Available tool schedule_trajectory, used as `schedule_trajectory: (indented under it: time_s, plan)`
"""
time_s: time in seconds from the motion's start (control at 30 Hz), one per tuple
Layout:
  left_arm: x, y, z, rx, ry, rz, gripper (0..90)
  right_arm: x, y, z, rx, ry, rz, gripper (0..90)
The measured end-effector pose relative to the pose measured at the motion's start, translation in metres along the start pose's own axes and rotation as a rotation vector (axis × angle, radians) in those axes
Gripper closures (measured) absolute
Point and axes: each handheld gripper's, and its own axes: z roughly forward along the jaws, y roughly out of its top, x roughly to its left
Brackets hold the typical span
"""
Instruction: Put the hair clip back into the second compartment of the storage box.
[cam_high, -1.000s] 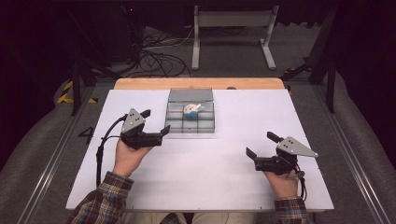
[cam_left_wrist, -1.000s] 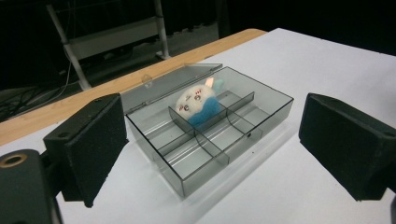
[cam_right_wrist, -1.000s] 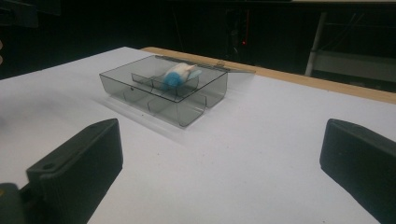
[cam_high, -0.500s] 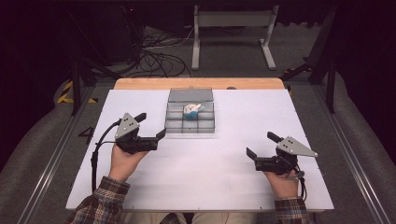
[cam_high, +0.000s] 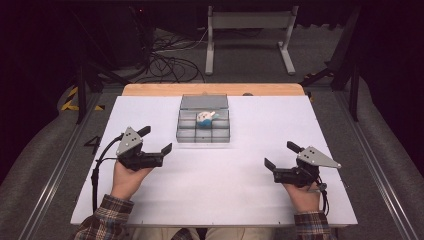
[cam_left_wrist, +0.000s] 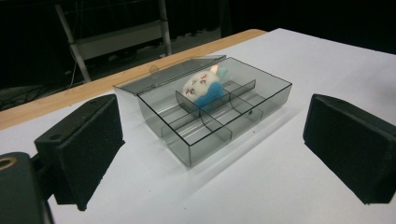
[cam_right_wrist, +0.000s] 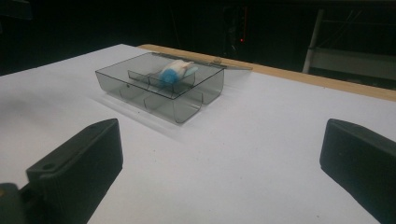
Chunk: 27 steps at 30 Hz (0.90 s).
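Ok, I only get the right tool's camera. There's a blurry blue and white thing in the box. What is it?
Observer: A little stuffed toy. The left tool's camera shows a face drawn on its white part.
Operator: Where's my other tool?
Observer: The left tool is over the white table, left of the box and a bit nearer you. Its jaws are apart and hold nothing.
Operator: Which little space is the toy in?
Observer: From above, it lies in the middle column at the back, right next to the open lid.
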Motion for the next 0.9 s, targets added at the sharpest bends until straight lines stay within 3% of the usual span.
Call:
schedule_trajectory:
  time_s: [0.9]
  plan:
    - [0.011, -0.027, -0.023, -0.047, 0.044, -0.033, 4.7, -0.002, 0.000, -0.003, 0.001, 0.000, 0.002, 0.2]
